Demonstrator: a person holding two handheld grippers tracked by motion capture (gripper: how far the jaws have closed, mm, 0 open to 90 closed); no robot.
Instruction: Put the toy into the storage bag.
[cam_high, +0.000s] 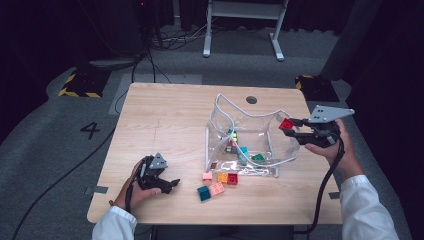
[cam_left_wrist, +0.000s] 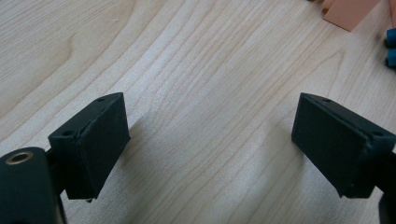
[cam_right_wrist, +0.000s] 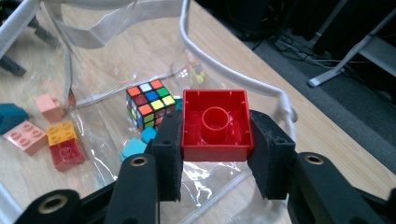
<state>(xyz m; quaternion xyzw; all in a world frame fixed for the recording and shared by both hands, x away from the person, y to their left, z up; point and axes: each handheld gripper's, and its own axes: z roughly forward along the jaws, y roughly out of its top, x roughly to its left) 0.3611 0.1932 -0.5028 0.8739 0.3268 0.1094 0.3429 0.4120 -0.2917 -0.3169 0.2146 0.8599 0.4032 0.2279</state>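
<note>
My right gripper (cam_high: 290, 126) is shut on a red brick (cam_high: 286, 123), held just above the right rim of a clear plastic bag (cam_high: 285, 150). The right gripper view looks into the hollow underside of the red brick (cam_right_wrist: 215, 125), clamped between both pads of my right gripper (cam_right_wrist: 215, 149). Below it in the bag lie a colour cube (cam_right_wrist: 148, 103) and teal bricks (cam_right_wrist: 134, 145). My left gripper (cam_high: 172, 184) rests low over the table's front left, open, with bare wood between the jaws of my left gripper (cam_left_wrist: 210, 140).
Loose bricks sit on the table in front of the bag: pink (cam_high: 216, 188), teal (cam_high: 203, 192), orange (cam_high: 223, 177), red (cam_high: 232, 178). The wooden table (cam_high: 165, 115) has a round hole (cam_high: 251, 99) at the back. A white desk frame (cam_high: 240, 25) stands beyond on the grey floor.
</note>
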